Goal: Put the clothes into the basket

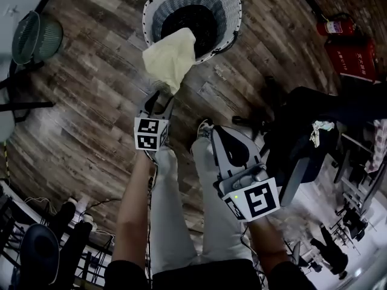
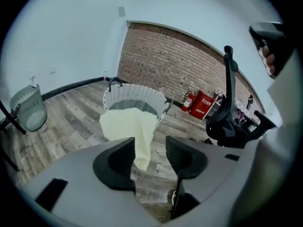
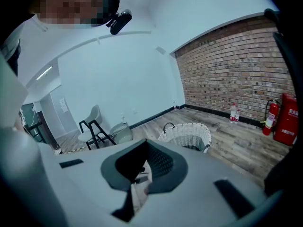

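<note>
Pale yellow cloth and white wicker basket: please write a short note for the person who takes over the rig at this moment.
Left tongs: open, pressing on nothing; the lower tip of the pale yellow cloth shows between them.
Right tongs: shut, empty.
The cloth is at the near rim of the white wicker basket, partly over its opening; resting or in the air, I cannot tell.
Done: cloth brought to the basket.
Left: make sure it ends fully inside.

Basket (image 1: 230, 17) far rim beyond the head view's top edge — near rim behind the cloth (image 1: 171, 56)
</note>
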